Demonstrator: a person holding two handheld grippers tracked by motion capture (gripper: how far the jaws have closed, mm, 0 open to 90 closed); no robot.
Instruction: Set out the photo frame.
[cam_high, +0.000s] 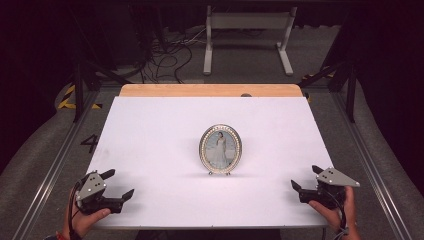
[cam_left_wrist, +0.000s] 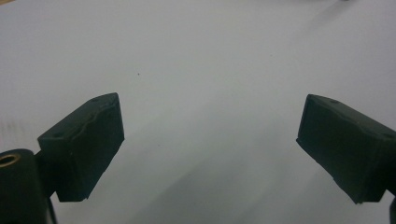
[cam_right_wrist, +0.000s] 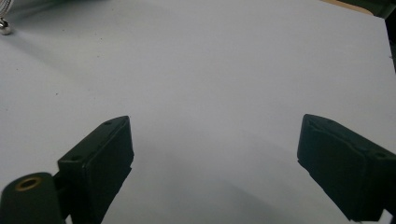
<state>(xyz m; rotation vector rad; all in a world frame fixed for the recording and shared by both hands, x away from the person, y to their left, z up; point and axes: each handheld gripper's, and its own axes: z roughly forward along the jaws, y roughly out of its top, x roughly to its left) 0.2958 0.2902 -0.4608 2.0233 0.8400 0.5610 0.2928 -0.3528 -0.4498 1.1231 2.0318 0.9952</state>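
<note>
An oval picture frame (cam_high: 220, 149) with a beaded silver rim stands upright in the middle of the white table (cam_high: 150, 130), holding a photo of a figure in white. My left gripper (cam_high: 119, 183) rests near the front left corner, open, jaws pointing right with nothing between them. My right gripper (cam_high: 306, 177) sits near the front right edge, also open and empty, jaws pointing left. Each gripper view looks along its own spread jaws, the left gripper (cam_left_wrist: 210, 135) and the right gripper (cam_right_wrist: 215, 149), over bare white tabletop. One small silver foot (cam_right_wrist: 4, 26) of the frame peeks in at the top left of the right gripper view.
A wooden strip (cam_high: 210, 90) runs along the table's far edge. Behind it stand a white metal stand (cam_high: 247, 35) and loose cables (cam_high: 165, 55) on the grey floor. Metal rails (cam_high: 370, 165) flank both sides of the table.
</note>
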